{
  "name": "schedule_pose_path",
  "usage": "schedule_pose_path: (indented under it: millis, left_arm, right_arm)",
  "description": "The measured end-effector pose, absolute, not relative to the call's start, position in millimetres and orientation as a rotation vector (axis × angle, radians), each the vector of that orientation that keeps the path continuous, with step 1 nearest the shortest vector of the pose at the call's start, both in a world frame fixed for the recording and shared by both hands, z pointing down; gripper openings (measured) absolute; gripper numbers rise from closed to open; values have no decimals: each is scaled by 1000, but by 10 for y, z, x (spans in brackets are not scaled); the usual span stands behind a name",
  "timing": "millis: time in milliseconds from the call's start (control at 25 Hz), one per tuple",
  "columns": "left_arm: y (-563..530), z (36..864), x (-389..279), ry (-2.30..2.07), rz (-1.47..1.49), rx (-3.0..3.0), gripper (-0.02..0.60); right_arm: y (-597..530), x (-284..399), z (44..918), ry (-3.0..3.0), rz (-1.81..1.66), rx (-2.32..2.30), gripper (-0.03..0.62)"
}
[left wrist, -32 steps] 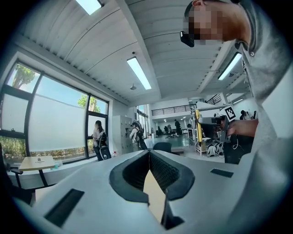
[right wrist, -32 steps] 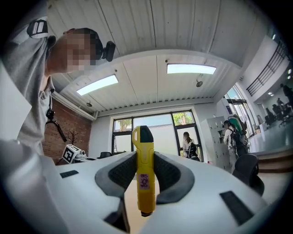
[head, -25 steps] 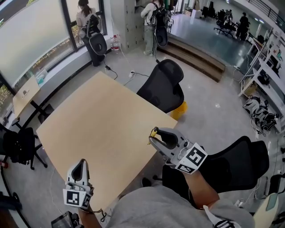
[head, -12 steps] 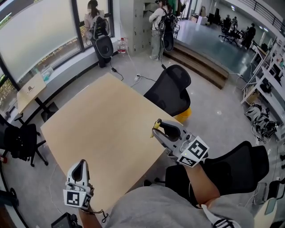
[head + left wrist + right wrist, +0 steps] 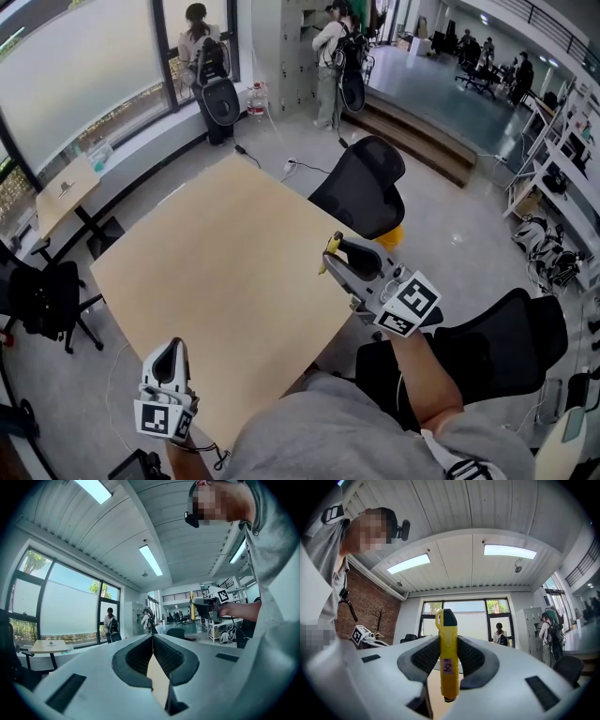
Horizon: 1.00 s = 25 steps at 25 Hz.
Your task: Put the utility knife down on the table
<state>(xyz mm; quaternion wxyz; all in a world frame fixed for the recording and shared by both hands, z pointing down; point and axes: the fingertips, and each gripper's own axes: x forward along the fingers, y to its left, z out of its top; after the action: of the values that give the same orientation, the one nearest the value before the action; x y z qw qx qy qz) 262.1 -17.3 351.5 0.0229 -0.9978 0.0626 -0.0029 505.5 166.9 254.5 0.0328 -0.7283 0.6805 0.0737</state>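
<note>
Knife (image 5: 327, 253), yellow, sticks out from the tips of the right gripper (image 5: 334, 264) in the head view, over the right edge of the table (image 5: 206, 272) and apparently off its top. A black chair (image 5: 361, 192) stands just beyond that edge. The left gripper (image 5: 167, 347) sits at the near edge of the table, well apart from the right one, pointing away from the person.

From the left gripper view, the left gripper (image 5: 152, 640) has its jaws together, the tips meeting with nothing between them; a sliver of the tan table shows through the gap lower down. Far off to the right, the right gripper (image 5: 206, 605) is held up in the air with the knife (image 5: 191, 603) standing upright beside it.

From the right gripper view, the right gripper (image 5: 449, 644) is clamped on the knife (image 5: 446, 623) at mid-body, one ribbed pad (image 5: 425, 657) pressed against each side. The knife stands upright, its black-capped end above the jaws and its butt hanging below them. The left gripper (image 5: 362, 634) shows small at far left.
</note>
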Motion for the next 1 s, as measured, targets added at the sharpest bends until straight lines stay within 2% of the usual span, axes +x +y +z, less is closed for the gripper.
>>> schedule_pose_path:
  millis: [360, 1000]
  left_arm:
    - [-340, 3672, 2643, 271, -53, -3105, 6]
    - [-711, 3944, 3159, 386, -166, -3154, 6]
  right_arm:
    - [1302, 5278, 2558, 2146, 239, -2208, 117]
    - [468, 6066, 2826, 2246, 138, -2133, 117]
